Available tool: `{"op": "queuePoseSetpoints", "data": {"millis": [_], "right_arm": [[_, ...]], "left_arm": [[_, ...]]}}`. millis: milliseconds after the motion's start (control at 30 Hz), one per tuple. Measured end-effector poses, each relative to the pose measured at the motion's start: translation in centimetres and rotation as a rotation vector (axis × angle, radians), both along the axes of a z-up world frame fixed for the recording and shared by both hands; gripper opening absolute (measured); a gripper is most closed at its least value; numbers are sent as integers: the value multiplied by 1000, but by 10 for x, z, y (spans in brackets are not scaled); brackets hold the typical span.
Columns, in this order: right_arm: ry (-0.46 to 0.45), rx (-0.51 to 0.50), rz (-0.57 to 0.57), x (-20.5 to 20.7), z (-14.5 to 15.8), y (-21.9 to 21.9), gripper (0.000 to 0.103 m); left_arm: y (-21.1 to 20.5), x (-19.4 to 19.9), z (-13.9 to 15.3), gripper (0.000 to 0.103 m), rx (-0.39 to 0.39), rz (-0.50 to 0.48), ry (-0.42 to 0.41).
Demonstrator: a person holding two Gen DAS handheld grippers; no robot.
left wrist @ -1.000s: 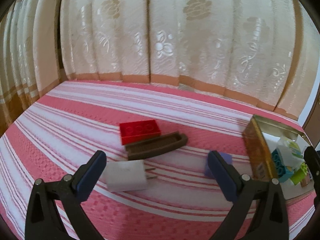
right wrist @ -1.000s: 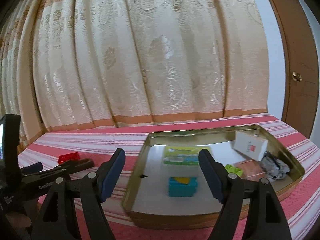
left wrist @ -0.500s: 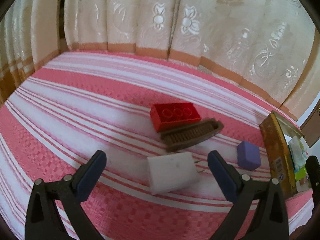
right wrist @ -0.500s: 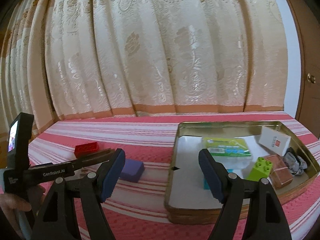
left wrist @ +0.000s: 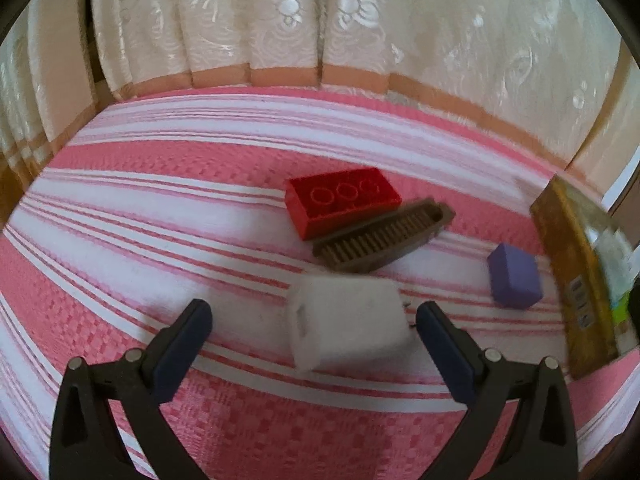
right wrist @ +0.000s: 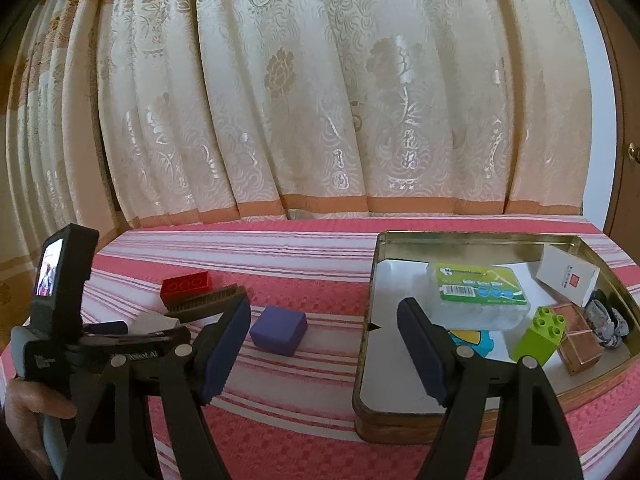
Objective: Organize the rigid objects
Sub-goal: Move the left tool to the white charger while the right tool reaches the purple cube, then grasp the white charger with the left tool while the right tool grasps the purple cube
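Left gripper [left wrist: 314, 326] fingers wide apart, nothing gripped; white charger [left wrist: 348, 322] lies on the striped cloth [left wrist: 160, 216] between the tips, touching neither. Beyond it: brown brush [left wrist: 380, 236] against red brick [left wrist: 342, 200], purple block [left wrist: 514, 276] off the right finger. Right gripper [right wrist: 324, 344] also spread and empty, tin tray [right wrist: 366, 344] just ahead.

Left gripper [left wrist: 314, 320] jaws wide apart, white charger [left wrist: 348, 322] between them; brush [left wrist: 382, 236] and red brick [left wrist: 342, 200] crowd 12 o'clock. Bare bedspread [left wrist: 140, 240] from 9 to 11 o'clock. Purple block [left wrist: 515, 276] and tin wall [left wrist: 568, 264] close off 2 o'clock.
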State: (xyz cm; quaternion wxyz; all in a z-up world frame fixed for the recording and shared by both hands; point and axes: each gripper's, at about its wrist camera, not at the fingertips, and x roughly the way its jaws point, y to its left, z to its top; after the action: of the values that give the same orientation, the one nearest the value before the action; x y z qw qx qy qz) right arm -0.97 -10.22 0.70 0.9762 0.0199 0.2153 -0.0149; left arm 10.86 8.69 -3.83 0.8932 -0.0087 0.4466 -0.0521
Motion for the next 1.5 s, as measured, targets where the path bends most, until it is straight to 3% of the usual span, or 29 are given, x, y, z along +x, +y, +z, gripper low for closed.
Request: {"op": "queuePoseSetpoints", "data": {"millis": [333, 367, 433, 467, 600, 633, 700, 967, 1033, 1067, 1167, 1500], "right_arm": [[9, -9, 0, 2, -1, 1, 78], [9, -9, 0, 2, -1, 1, 78], [10, -9, 0, 2, -1, 1, 78], [11, -9, 0, 2, -1, 1, 78], [13, -6, -2, 1, -1, 1, 78], [15, -6, -2, 2, -1, 1, 78], [19, -6, 0, 3, -1, 1, 78], [19, -4, 29, 9, -2, 13, 78], [20, -10, 41, 13, -2, 19, 78], [26, -14, 48, 16, -3, 23, 78], [63, -34, 77, 28, -6, 37, 78], [212, -13, 66, 61, -23, 49, 78]], "left_arm": [[2, -2, -1, 100, -5, 0, 1], [2, -4, -1, 97, -7, -1, -3], [1, -8, 0, 70, -17, -22, -24], [-1, -10, 2, 62, -25, -40, -35], [-2, -11, 2, 60, -41, -52, -37], [-1, -12, 3, 52, -53, -52, -42], [5, -12, 2, 51, -110, -61, -35], [17, -11, 8, 49, -156, -10, -45], [24, -10, 14, 22, -204, 10, -64], [27, -13, 17, 20, -213, 20, -75], [33, -16, 25, 20, -195, 51, -114], [43, -12, 22, 20, -228, 74, -70]]}}
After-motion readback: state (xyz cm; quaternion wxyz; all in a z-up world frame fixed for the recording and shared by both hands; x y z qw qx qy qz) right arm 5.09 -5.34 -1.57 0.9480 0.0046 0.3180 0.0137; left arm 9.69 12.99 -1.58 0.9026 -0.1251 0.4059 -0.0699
